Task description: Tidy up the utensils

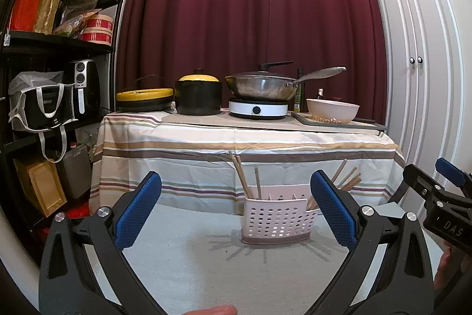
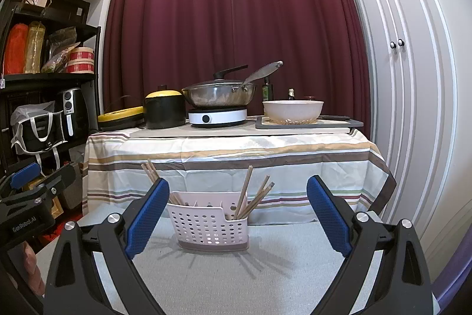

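Left gripper (image 1: 236, 208): blue-padded fingers (image 1: 141, 208) spread wide, holding nothing, poised above the grey bench (image 1: 188, 262). Right gripper (image 2: 236, 211): fingers likewise spread wide, nothing between them. Pink perforated utensil basket (image 2: 211, 222): upright on the bench, ahead of both grippers and apart from them. Wooden chopsticks (image 2: 246, 194): several standing tilted in the basket's right compartment, a few more leaning at its left end. Striped tablecloth (image 2: 224, 155): draped over the table behind the basket. On that table: yellow-lidded black pot (image 2: 163, 109), steel wok (image 2: 219, 95) on a white induction hob (image 2: 216, 117), white bowl (image 2: 292, 111).
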